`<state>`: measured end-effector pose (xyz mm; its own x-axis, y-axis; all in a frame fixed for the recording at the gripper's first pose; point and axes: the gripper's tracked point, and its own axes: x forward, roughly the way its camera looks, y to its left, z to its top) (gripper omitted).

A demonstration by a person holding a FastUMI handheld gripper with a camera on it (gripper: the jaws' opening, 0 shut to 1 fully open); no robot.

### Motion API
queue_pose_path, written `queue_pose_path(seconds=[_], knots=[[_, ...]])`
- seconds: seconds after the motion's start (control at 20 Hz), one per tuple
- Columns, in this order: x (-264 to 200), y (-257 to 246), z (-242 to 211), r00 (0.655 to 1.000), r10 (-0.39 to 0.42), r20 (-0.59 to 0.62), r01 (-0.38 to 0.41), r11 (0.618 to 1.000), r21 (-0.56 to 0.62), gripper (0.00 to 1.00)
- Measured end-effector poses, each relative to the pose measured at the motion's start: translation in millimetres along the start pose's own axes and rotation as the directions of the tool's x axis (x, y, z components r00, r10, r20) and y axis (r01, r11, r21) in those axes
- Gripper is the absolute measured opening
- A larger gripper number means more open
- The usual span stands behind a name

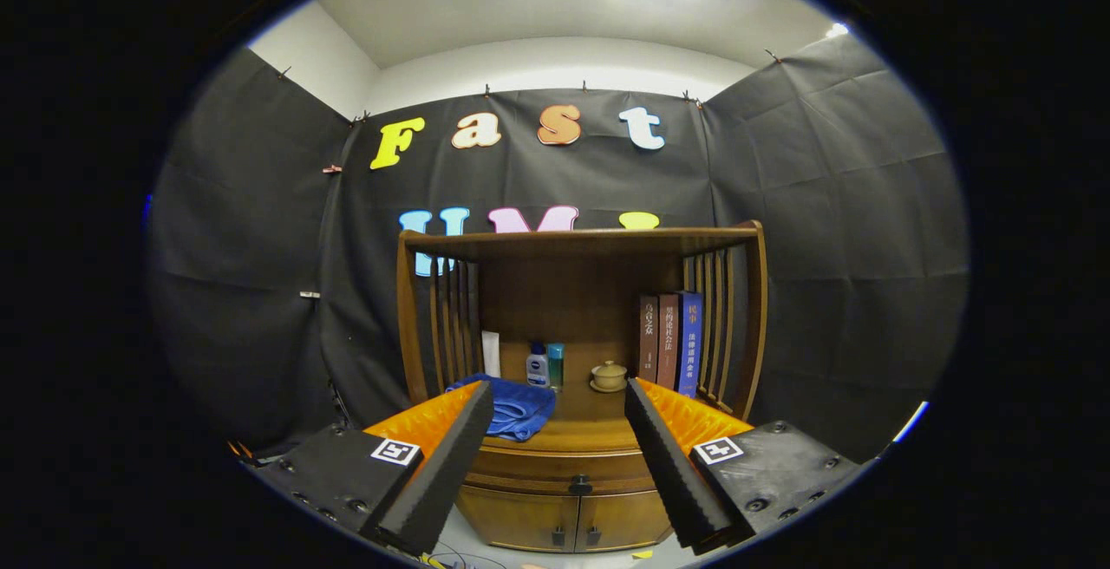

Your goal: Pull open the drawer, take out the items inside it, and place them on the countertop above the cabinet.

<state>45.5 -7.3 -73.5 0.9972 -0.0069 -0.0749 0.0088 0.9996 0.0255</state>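
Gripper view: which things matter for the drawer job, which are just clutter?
Job: drawer shut, its knob, countertop, gripper open, well short of the knob.
Clutter: blue towel, two small bottles, lidded pot, three books, lower doors.

Wooden drawer [559, 470] — shut, dark knob, under the countertop [598, 435], above two doors

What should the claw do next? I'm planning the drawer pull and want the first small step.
Probably ease the open claw forward and slightly down toward the drawer knob. The drawer looks shut, its dark knob sits between the fingers but well beyond them, and nothing is gripped yet.
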Motion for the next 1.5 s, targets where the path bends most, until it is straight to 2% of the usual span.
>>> queue_pose_path(seconds=[0.55, 1.0, 1.2, 1.3, 1.35, 1.5], knots=[[75.9, -9.3, -148.6, 0.989, -0.015, -0.15, 0.015, 1.0, 0.004, 0.99], [126.4, -30.0, -266.6, 0.955, -0.047, -0.293, 0.049, 0.999, -0.001, 0.99], [142.6, -36.8, -302.2, 0.933, -0.056, -0.356, 0.063, 0.998, 0.008, 0.99], [146.2, -37.0, -315.7, 0.921, -0.052, -0.385, 0.067, 0.997, 0.025, 0.96], [149.5, -37.5, -320.8, 0.919, -0.051, -0.391, 0.068, 0.997, 0.029, 0.87], [159.0, -36.8, -332.4, 0.911, -0.043, -0.41, 0.062, 0.998, 0.031, 0.76]])
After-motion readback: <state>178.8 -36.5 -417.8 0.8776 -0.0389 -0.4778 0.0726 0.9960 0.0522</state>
